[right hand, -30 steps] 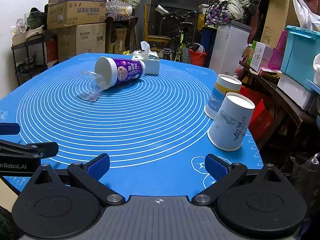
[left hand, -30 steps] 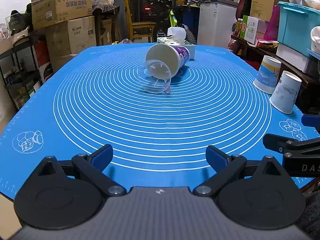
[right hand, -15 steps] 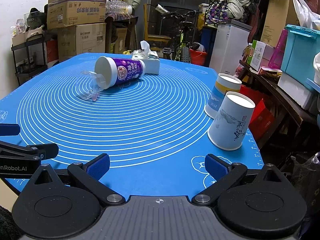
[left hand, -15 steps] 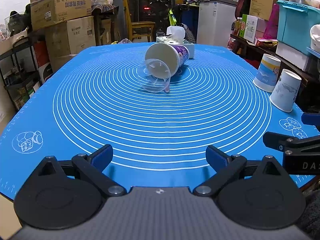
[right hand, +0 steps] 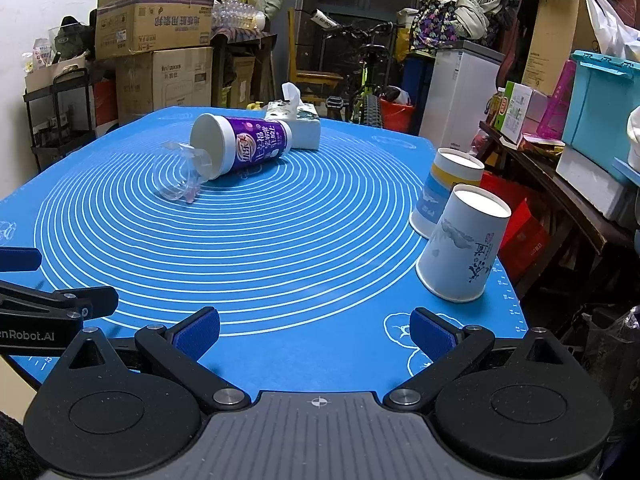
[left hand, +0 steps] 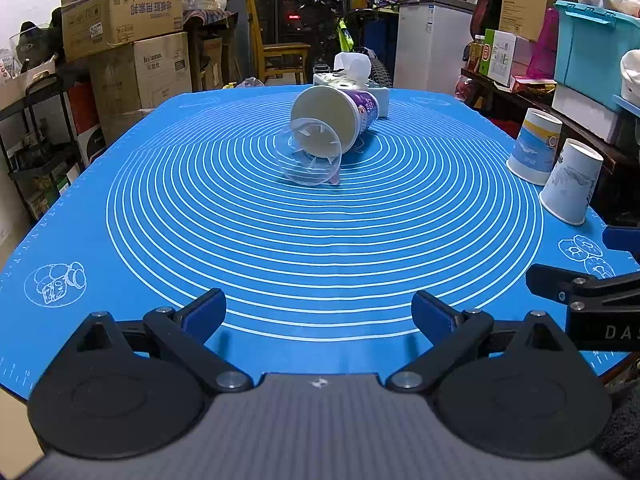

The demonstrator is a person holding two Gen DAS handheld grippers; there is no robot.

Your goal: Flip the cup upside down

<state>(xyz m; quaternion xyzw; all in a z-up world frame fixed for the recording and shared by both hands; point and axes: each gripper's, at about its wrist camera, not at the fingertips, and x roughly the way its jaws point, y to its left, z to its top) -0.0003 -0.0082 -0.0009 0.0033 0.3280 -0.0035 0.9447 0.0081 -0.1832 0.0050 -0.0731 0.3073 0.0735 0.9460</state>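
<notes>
A purple and white cup (left hand: pixel 352 114) (right hand: pixel 248 146) lies on its side near the middle of the blue mat (left hand: pixel 320 240) (right hand: pixel 280 240), with a clear plastic lid (left hand: pixel 310 156) (right hand: pixel 180 178) lying at its end. Two paper cups stand upside down at the mat's right edge: a white one (left hand: pixel 570 182) (right hand: pixel 464 244) and a blue and yellow one (left hand: pixel 536 146) (right hand: pixel 444 192). My left gripper (left hand: pixel 320 314) is open and empty at the near edge. My right gripper (right hand: pixel 316 330) is open and empty, near the white paper cup.
A tissue box (left hand: pixel 352 82) (right hand: pixel 298 118) sits behind the lying cup. Cardboard boxes (left hand: pixel 120 16), a shelf, a white cabinet (left hand: pixel 428 40) and a teal bin (left hand: pixel 596 48) surround the table. The mat's edges drop off on all sides.
</notes>
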